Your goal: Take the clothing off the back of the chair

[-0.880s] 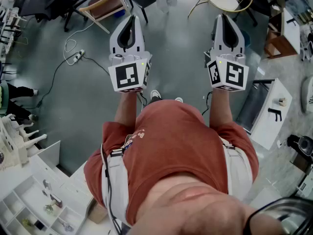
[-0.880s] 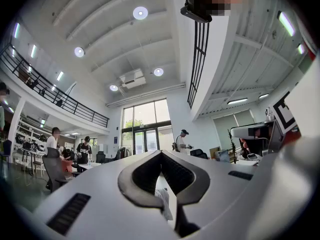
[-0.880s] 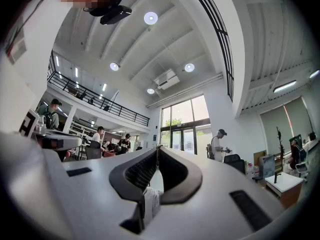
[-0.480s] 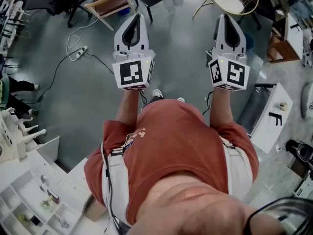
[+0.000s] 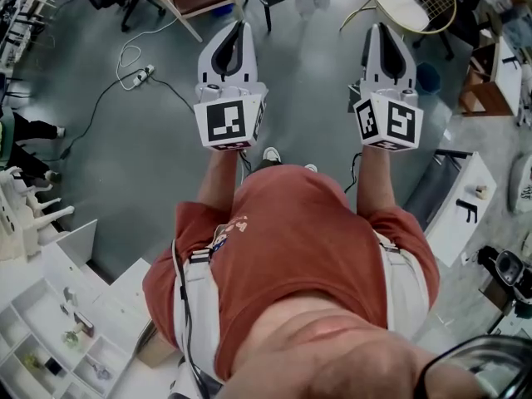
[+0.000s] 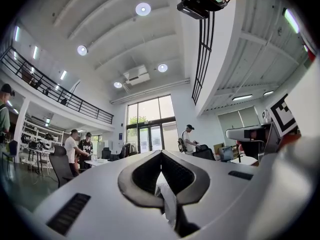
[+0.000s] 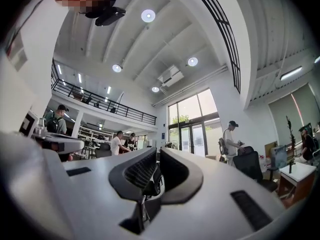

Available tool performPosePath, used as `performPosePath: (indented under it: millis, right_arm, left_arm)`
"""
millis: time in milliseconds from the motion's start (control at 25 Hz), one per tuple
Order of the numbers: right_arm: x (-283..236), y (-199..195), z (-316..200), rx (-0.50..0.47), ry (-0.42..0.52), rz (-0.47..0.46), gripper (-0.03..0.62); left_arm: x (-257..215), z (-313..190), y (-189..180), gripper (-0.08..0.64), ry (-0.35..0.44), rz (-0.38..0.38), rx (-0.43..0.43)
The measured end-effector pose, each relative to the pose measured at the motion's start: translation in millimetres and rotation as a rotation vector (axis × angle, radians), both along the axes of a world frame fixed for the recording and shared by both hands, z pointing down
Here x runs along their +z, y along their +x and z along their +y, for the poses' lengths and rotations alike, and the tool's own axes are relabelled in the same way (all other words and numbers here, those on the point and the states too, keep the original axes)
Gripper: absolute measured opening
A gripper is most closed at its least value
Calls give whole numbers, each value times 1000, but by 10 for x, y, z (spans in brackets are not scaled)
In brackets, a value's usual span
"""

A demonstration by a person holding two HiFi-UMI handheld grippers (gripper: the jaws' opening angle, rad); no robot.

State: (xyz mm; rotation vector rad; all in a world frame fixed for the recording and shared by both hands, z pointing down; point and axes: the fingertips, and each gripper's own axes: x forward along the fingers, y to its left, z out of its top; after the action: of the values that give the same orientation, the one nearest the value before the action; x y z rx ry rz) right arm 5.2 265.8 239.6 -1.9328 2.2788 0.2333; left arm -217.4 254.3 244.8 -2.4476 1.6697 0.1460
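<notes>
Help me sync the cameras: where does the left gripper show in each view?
Head view: left gripper, upper left of centre, pointing up the picture.
Left gripper view: bottom centre, its own jaws together.
Right gripper view: at the left edge, seen sideways.
Shared landmark: the tall glazed doors, in both gripper views only.

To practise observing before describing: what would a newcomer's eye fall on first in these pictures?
Two white tools are held out side by side over the grey floor: the left gripper and the right gripper, both with jaws together and empty, each bearing a black-and-white marker cube. Below them the person's red shirt fills the head view's middle. The gripper views show a tall hall with big windows.
</notes>
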Motion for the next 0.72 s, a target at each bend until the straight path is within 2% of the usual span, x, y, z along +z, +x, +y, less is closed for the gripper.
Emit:
performPosePath:
  millis: [440, 720]
  right_arm:
    - [76, -679, -266, -5, -7, 13, 34]
    - [137, -805, -447, -2, -23, 18, 32]
  left_arm:
    - [80, -252, -620, 15, 8, -17, 5]
    - [186, -437, -745, 15, -16, -5, 9]
